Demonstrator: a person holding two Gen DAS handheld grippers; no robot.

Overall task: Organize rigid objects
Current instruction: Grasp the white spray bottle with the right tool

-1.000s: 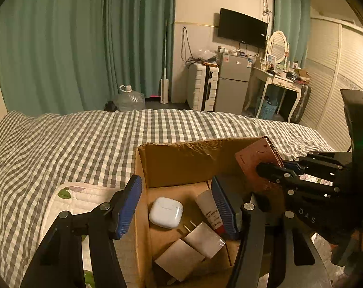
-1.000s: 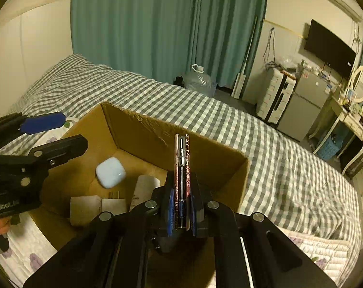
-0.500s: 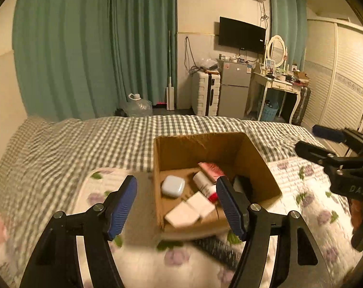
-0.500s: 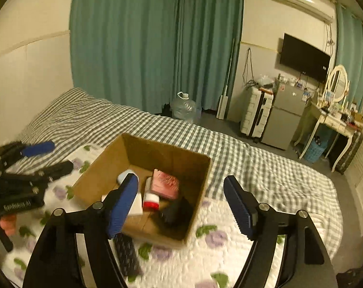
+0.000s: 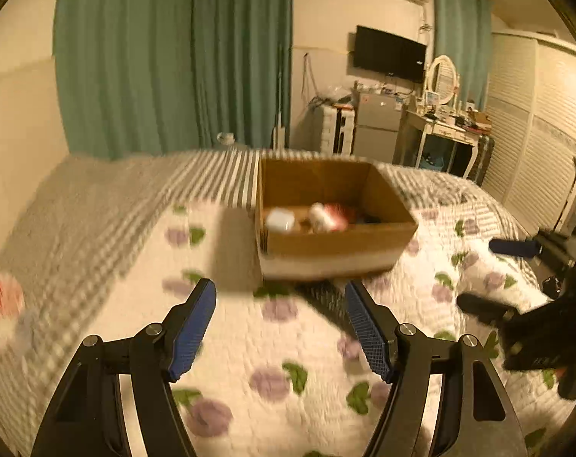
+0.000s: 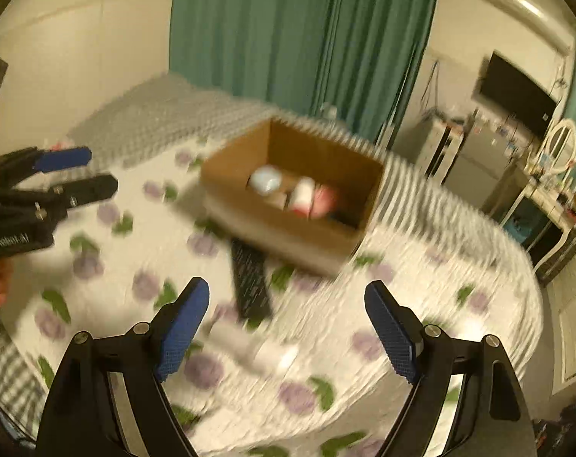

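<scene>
Left wrist view: my left hand-held gripper (image 5: 280, 329) hangs over the quilt (image 5: 249, 342) with its blue pads spread wide and nothing between them.
Box from the left: the cardboard box (image 5: 333, 243) sits ahead on the bed; inside I make out a white case (image 5: 280, 220), a white tube (image 5: 320, 216) and something red (image 5: 341, 211), all blurred.
Left-side risk: a dark remote (image 5: 322, 299) lies just in front of the box, partly behind my right pad. Reaching through this blur, I could nudge it under the box edge or clip the cardboard wall.
Right wrist view: my right hand-held gripper (image 6: 288, 327) is also spread wide and empty, above the quilt.
Things not yet boxed: the remote (image 6: 249, 278) lies flat, one end touching or tucked under the box (image 6: 288, 205); a pale object (image 6: 257, 346) lies nearer me, too smeared to name.
Right-side risk: flat on soft bedding, the remote may press into the quilt so the pads slide over it.
Shared risk: my left hand-held gripper (image 6: 74, 173) shows at the left edge; if both go for the remote, they could collide.
</scene>
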